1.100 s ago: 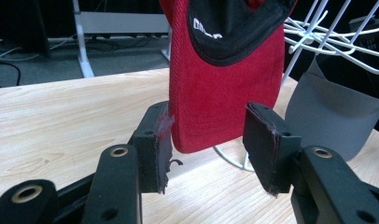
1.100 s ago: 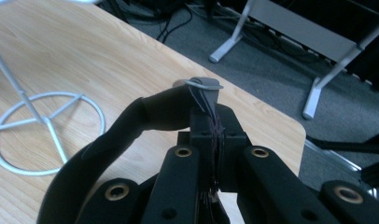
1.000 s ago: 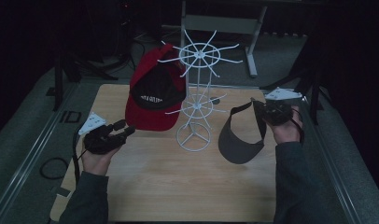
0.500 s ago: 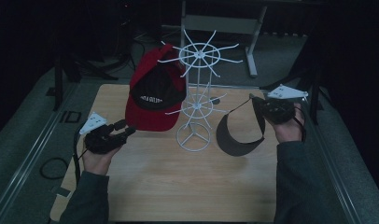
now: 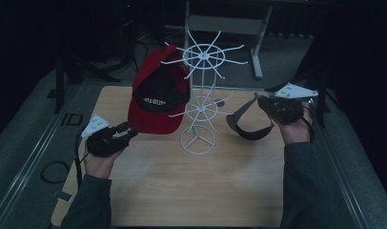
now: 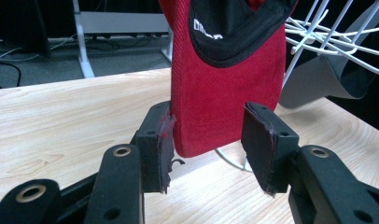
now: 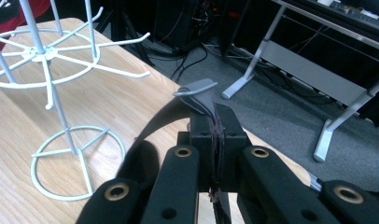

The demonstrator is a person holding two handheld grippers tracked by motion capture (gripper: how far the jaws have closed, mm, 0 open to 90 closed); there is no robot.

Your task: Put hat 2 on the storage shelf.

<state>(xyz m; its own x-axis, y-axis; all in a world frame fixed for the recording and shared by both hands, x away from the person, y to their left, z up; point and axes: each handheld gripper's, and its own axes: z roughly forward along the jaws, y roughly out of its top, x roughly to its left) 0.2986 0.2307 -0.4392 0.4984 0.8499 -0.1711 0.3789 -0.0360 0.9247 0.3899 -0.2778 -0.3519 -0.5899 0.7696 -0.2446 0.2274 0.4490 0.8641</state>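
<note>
Right gripper (image 5: 265,102), clamped on grey visor (image 5: 249,125), had lifted it off table toward white rack (image 5: 201,102); I judged hanging next. Left gripper (image 6: 211,140) jaws narrowing around red cap's (image 5: 158,98) brim, one pad touching, not yet gripping.

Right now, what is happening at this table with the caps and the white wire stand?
A person works with two hand-held grippers. The right gripper is shut on a dark visor, holding it above the table, to the right of the white wire stand. The left gripper has its jaws on either side of the brim of the red cap, which hangs on the stand; they have just been closing slightly, but a gap shows at one pad.
</note>
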